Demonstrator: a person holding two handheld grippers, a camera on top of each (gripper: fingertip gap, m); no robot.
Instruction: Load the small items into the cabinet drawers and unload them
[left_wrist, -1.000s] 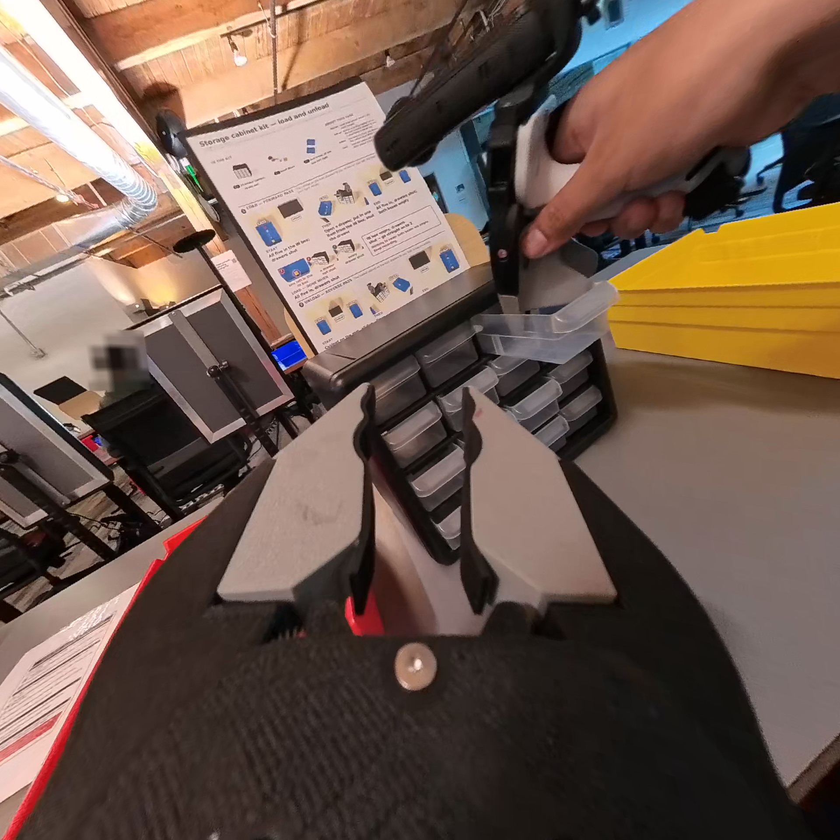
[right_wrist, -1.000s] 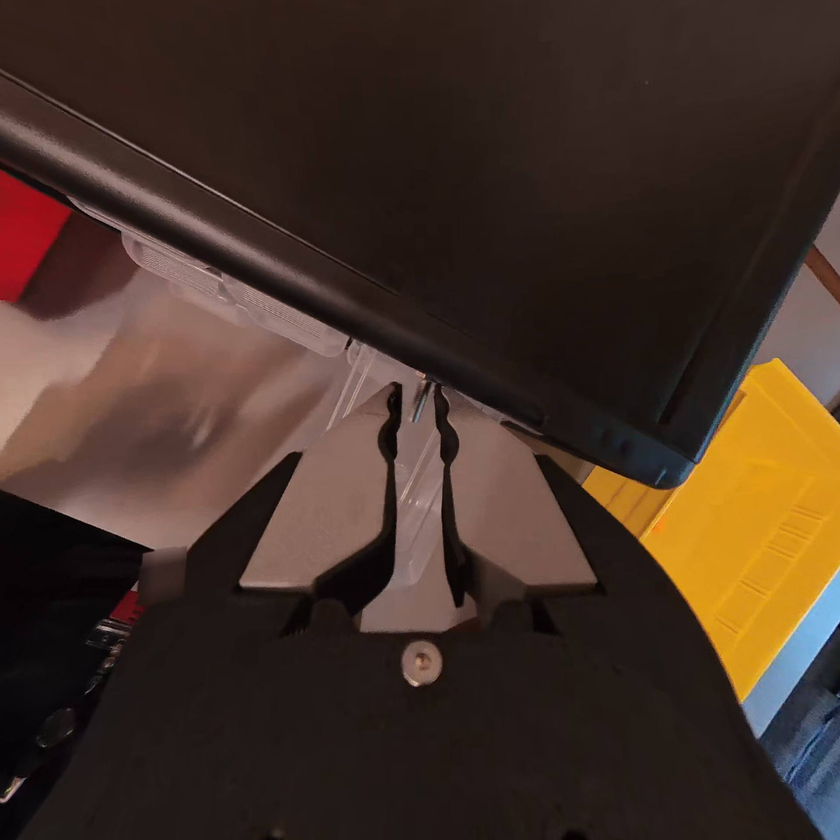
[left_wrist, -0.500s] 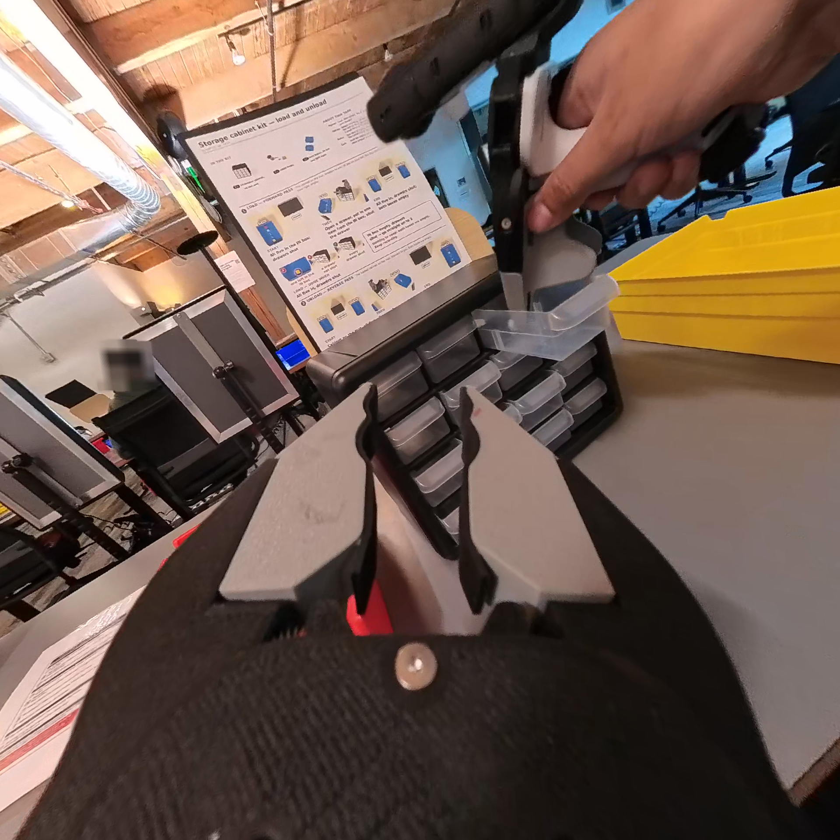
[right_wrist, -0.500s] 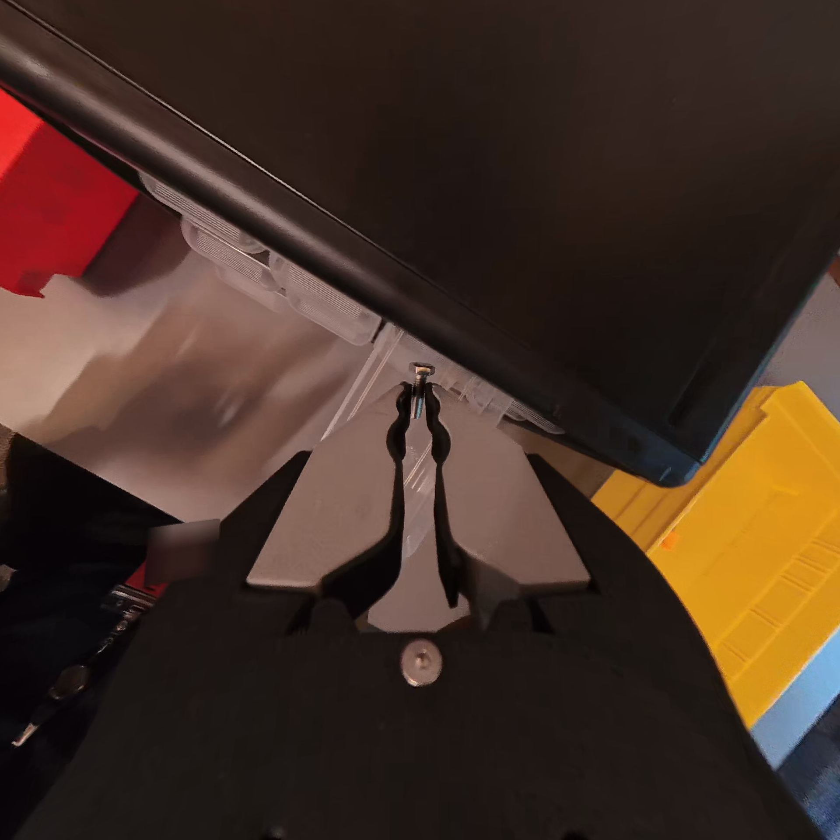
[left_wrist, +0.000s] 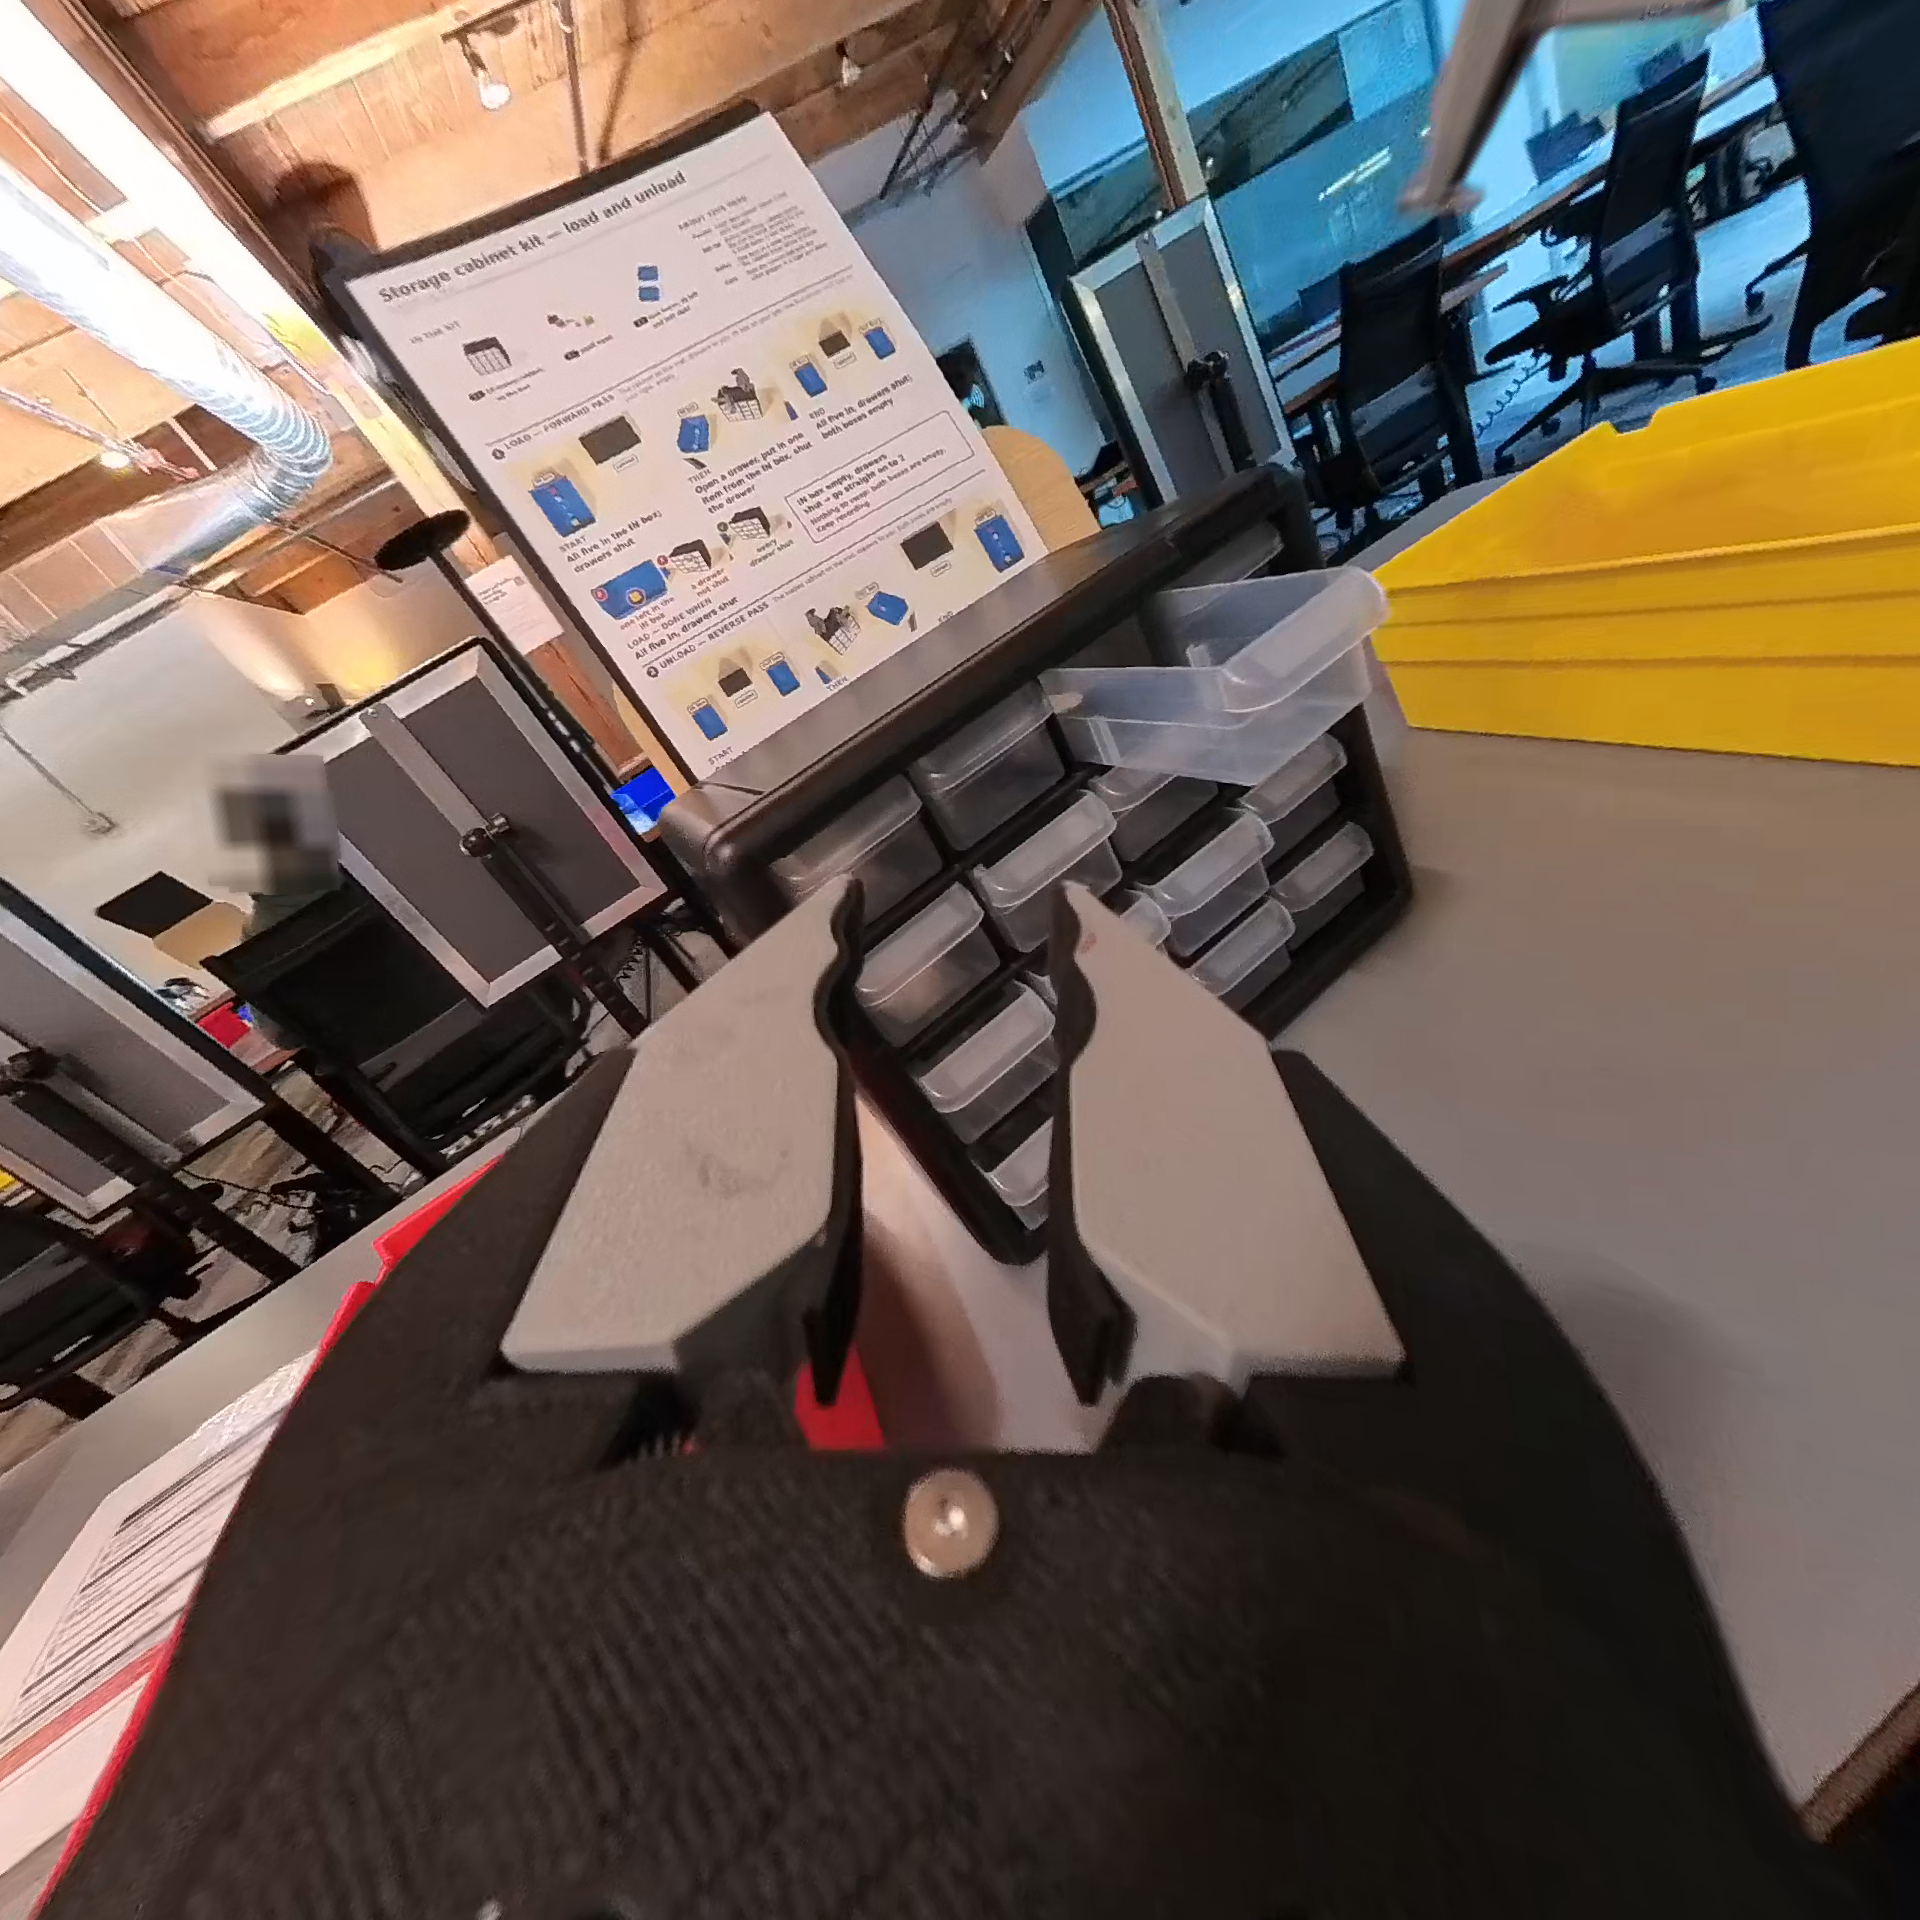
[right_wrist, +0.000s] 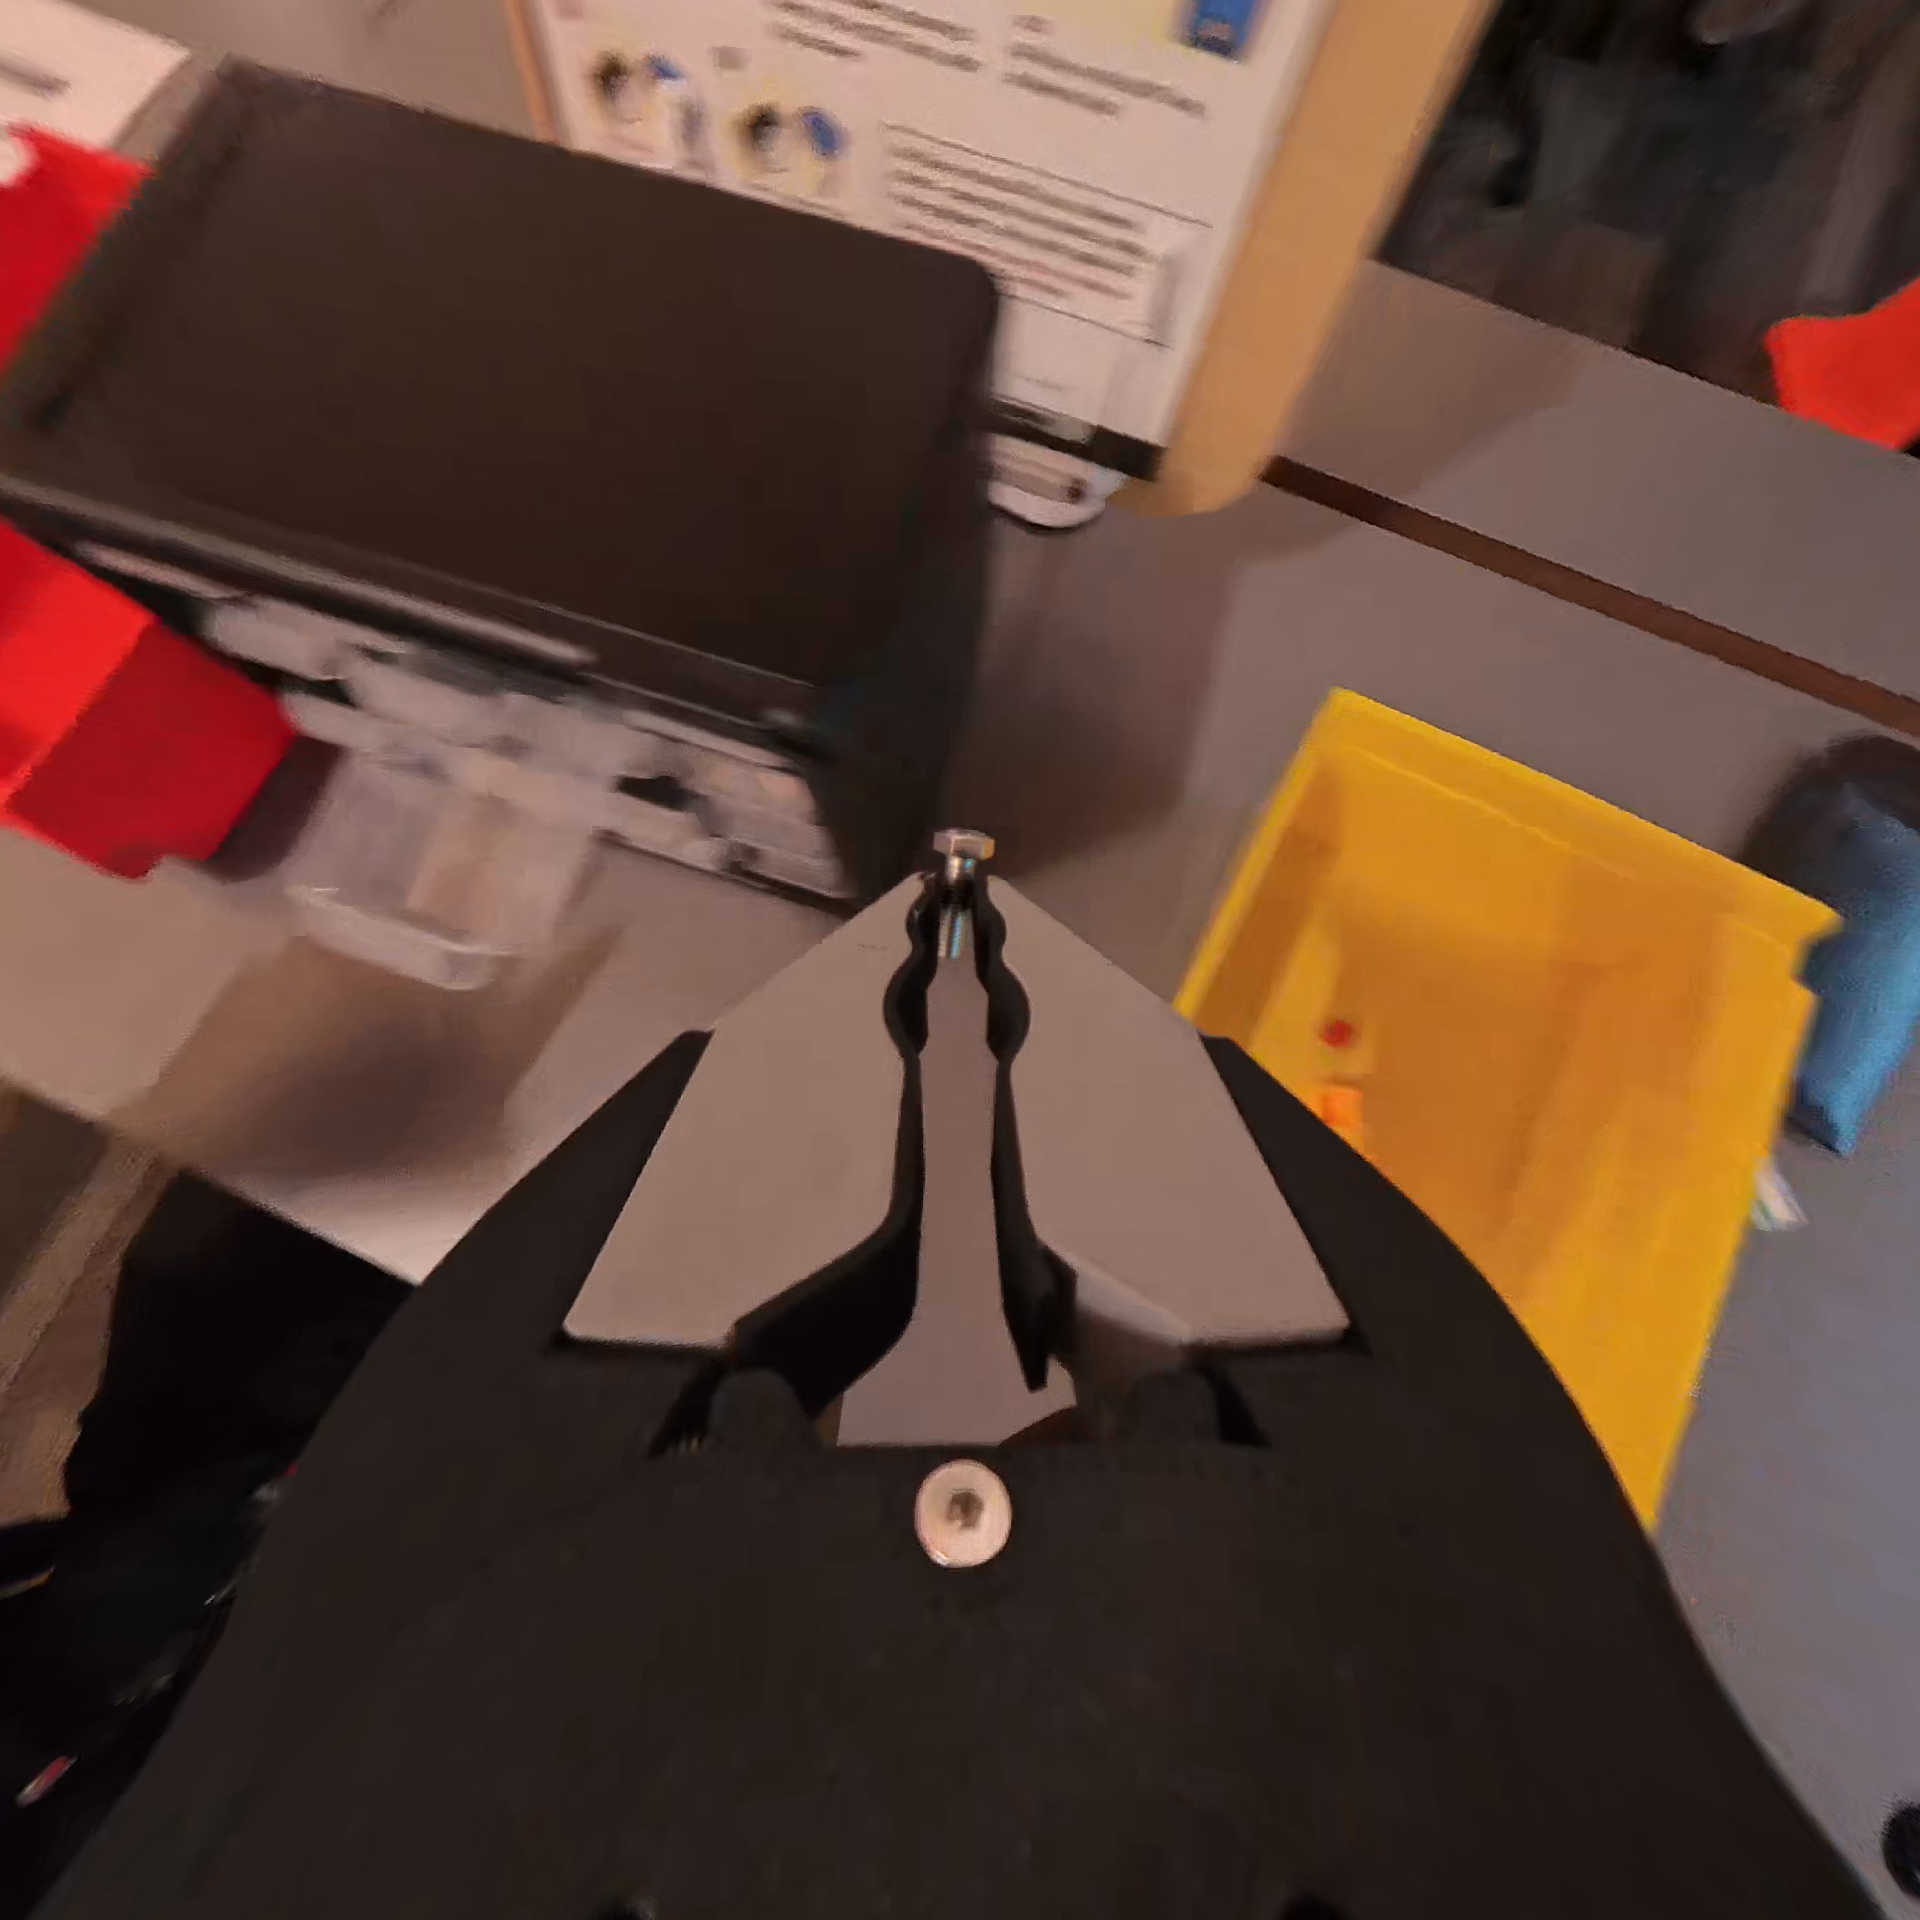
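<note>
Bolt (right_wrist: 957, 894), small, silvery and threaded, shows only in your right wrist view: your right gripper (right_wrist: 957, 912) has its jaws clenched on the shank, long axis running along the fingers, hex head pointing away over the grey counter (right_wrist: 1455, 644) between black cabinet (right_wrist: 520, 416) and yellow bin (right_wrist: 1507, 1039). Your left wrist view alone shows 1 clear plastic drawer (left_wrist: 1226, 675) pulled out of the top row, and your left gripper (left_wrist: 951, 925) with jaws released and bare.

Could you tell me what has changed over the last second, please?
The right tool has lifted up and away from the open clear drawer, carrying the small silver bolt pinched at its tips toward the yellow bin. The left tool stays open and empty before the black cabinet; the drawer stays pulled out.
</note>
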